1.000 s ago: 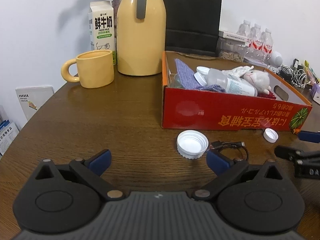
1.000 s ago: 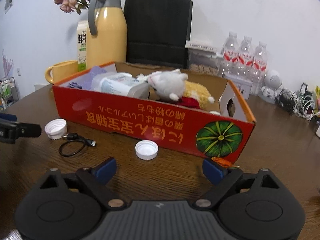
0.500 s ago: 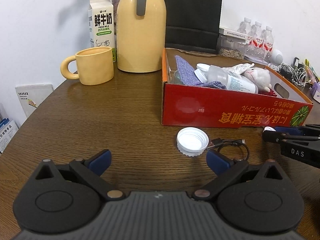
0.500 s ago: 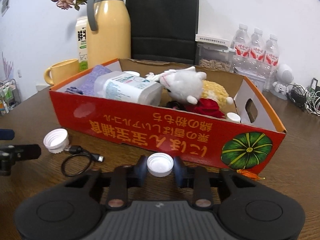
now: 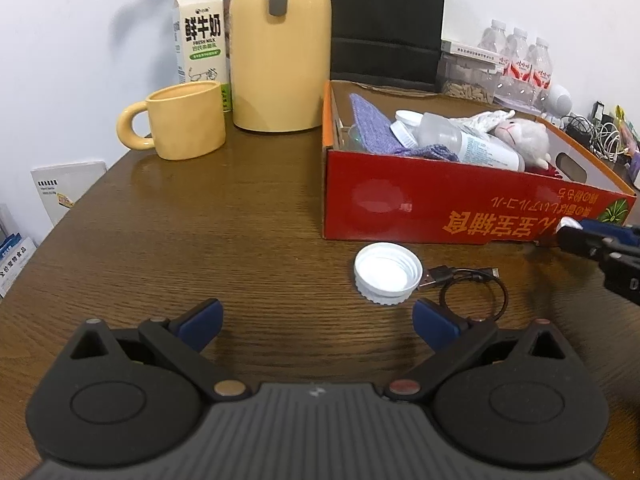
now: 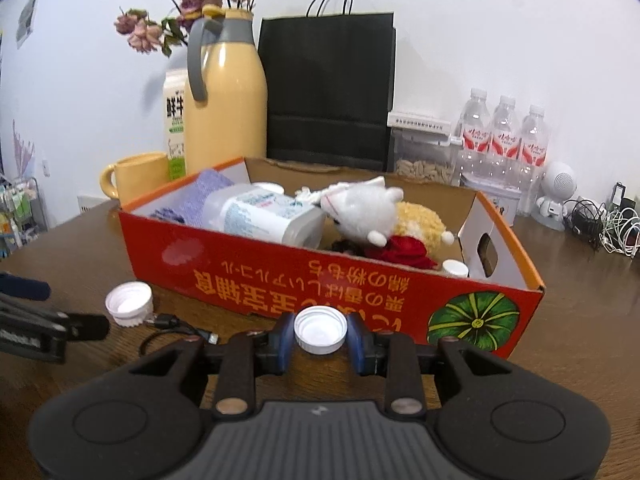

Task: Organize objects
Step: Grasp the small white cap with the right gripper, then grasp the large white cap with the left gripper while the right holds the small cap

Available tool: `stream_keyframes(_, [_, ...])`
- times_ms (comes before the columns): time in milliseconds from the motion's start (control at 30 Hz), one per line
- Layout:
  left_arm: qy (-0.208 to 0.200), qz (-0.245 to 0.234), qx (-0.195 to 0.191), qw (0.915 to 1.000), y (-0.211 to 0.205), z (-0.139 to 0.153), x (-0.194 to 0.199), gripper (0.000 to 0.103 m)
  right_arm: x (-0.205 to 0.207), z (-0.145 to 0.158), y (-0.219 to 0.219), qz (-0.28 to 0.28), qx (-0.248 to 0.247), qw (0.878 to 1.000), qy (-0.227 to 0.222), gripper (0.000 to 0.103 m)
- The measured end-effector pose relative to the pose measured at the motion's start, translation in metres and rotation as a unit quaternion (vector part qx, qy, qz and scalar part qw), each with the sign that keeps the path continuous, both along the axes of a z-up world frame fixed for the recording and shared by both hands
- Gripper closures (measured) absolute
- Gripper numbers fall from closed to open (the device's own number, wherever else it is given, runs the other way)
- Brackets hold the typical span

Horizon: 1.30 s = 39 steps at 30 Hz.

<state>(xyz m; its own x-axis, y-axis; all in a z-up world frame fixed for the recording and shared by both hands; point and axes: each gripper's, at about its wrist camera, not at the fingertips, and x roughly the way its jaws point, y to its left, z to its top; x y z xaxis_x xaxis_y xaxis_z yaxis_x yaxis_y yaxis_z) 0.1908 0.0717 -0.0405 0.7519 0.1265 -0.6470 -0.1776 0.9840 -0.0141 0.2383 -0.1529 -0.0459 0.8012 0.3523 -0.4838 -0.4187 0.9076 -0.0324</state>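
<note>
My right gripper (image 6: 320, 339) is shut on a small white bottle cap (image 6: 320, 329), held low over the table just in front of the red cardboard box (image 6: 280, 280). In the left wrist view that gripper (image 5: 573, 233) enters from the right edge with the small cap (image 5: 569, 224) at its tip. The box (image 5: 420, 208) holds a plastic bottle, purple cloth, plush toys and caps. A larger white cap (image 5: 387, 273) (image 6: 129, 304) lies open side up on the table beside a coiled black USB cable (image 5: 474, 294). My left gripper (image 5: 316, 320) stands open over bare wood, just short of that cap.
A yellow mug (image 5: 184, 126), a tall yellow jug (image 5: 280, 48) and a milk carton (image 5: 200, 36) stand at the back left. Behind the box are a black paper bag (image 6: 328, 92), water bottles (image 6: 504, 136) and a tangle of cables (image 6: 604, 224).
The right gripper, open a second ago with the small cap lying ahead of it, has closed on the cap and moved nearer the box. The left gripper has barely moved.
</note>
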Motion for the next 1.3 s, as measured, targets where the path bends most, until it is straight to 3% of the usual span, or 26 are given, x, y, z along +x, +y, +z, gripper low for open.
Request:
stream_keyframes(367, [0.003, 0.008, 0.011, 0.9999, -0.008, -0.005, 0.027, 0.0, -0.016, 0.014, -0.008, 0.015, 0.025, 0.999, -0.031, 0.076])
stream_keyframes(500, [-0.002, 0.006, 0.008, 0.9999, -0.01, -0.005, 0.033, 0.008, -0.02, 0.016, -0.009, 0.019, 0.03, 0.999, -0.037, 0.076])
stream_keyframes(667, [-0.014, -0.006, 0.011, 0.9998, -0.017, -0.003, 0.034, 0.035, -0.022, 0.018, -0.01, 0.022, 0.032, 0.998, -0.041, 0.076])
stream_keyframes(733, [-0.02, -0.011, 0.011, 0.9997, -0.018, -0.003, 0.032, 0.057, -0.023, 0.018, -0.01, 0.024, 0.031, 0.998, -0.043, 0.076])
stream_keyframes(767, [-0.023, -0.013, 0.008, 0.9996, -0.018, -0.002, 0.031, 0.062, -0.024, 0.018, -0.009, 0.025, 0.03, 0.998, -0.044, 0.076])
stream_keyframes(1300, [-0.086, -0.001, 0.003, 0.9963, -0.024, 0.018, 0.001, 0.062, -0.027, 0.02, -0.015, 0.019, 0.035, 0.998, -0.056, 0.076])
